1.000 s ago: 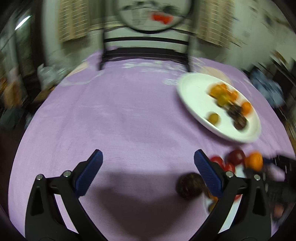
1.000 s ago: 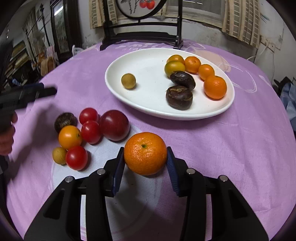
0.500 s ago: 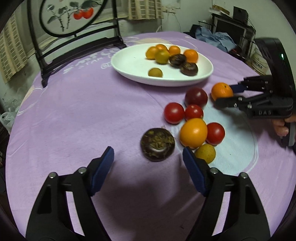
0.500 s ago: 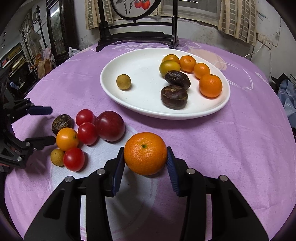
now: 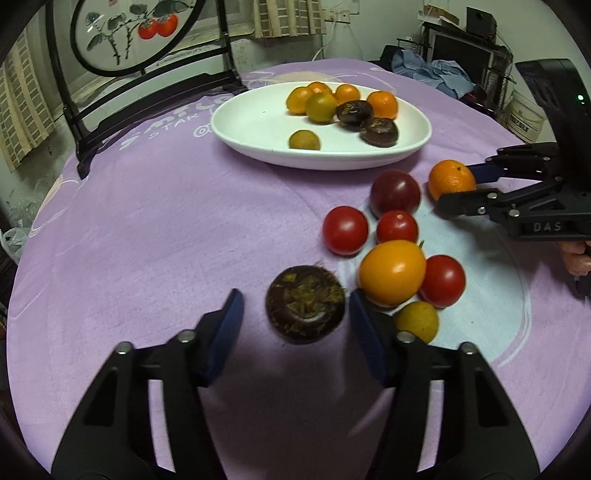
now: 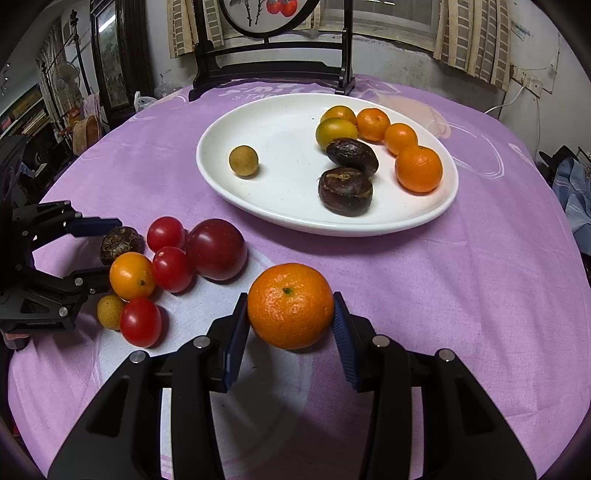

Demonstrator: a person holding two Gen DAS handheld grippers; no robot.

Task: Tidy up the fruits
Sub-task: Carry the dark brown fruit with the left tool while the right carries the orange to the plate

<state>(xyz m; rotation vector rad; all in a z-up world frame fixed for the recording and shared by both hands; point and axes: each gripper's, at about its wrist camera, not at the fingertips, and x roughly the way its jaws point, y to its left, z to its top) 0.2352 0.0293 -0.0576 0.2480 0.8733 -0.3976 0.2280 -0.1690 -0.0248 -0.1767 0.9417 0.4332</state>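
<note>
Left gripper: my left gripper (image 5: 295,314) straddles the dark brown fruit (image 5: 306,303) on the purple tablecloth (image 5: 147,236); its jaws are closing, the right pad seems at the fruit's edge and a gap shows at the left pad, so nothing is grasped.
Right gripper: my right gripper (image 6: 290,328) is clenched on the orange mandarin (image 6: 290,305), both blue pads pressed against its sides, just above the cloth.
Dark brown fruit: it sits at the near left edge of the loose pile, just beside the orange tomato (image 5: 392,271).
Loose pile: three red tomatoes, among them one (image 5: 345,230) behind the dark fruit, a dark red tomato (image 5: 395,192), and a small yellow fruit (image 5: 417,320) lie close together on a pale patch of the cloth.
Plate: the white plate (image 6: 280,206) stands beyond the pile; it holds five orange and yellow-green citrus fruits, two dark brown fruits and one small tan fruit (image 6: 243,160) set apart from the others.
Background: a dark wooden stand with a round painted panel (image 5: 129,33) is behind the plate.
</note>
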